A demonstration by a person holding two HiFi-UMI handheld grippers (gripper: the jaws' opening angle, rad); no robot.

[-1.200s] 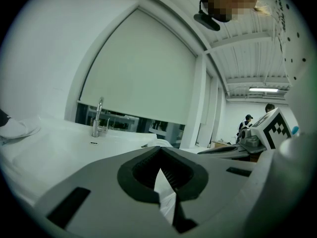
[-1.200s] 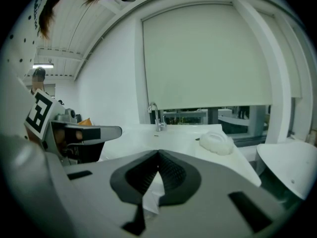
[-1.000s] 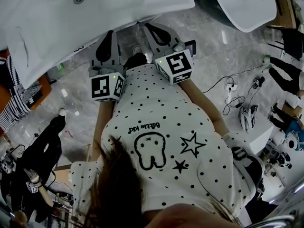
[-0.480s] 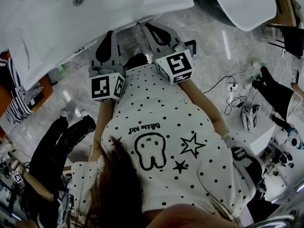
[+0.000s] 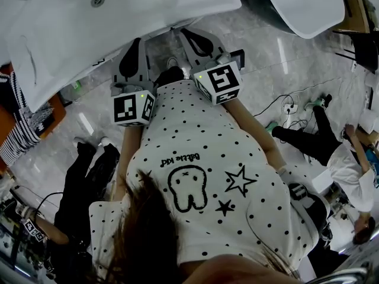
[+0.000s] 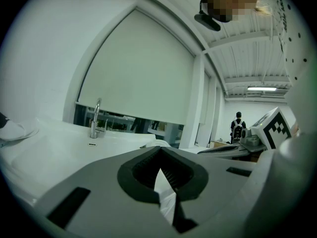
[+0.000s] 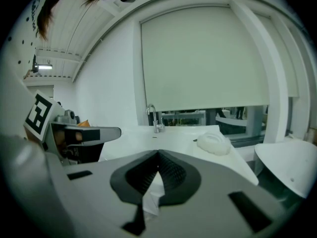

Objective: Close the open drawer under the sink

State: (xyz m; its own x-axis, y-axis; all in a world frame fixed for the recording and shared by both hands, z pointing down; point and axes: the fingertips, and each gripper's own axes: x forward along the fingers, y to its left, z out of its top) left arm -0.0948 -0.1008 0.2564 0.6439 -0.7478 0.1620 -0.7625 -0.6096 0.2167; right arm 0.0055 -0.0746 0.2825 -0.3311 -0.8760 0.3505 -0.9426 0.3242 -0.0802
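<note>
Grey left gripper [image 5: 137, 45], fingers [image 6: 141, 172] shut, empty; grey right gripper [image 5: 189, 37], fingers [image 7: 176, 175] shut, empty; both at the near edge of the white ceramic sink [image 5: 89, 34].

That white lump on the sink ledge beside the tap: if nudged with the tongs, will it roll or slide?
The white lump looks low and wide, so it probably slides rather than rolls. The sink ledge looks glossy, so likely little grip. Soft or rigid: cannot tell.

The sink [image 5: 118, 28], cut off at the top edge, hides the drawer beneath.
</note>
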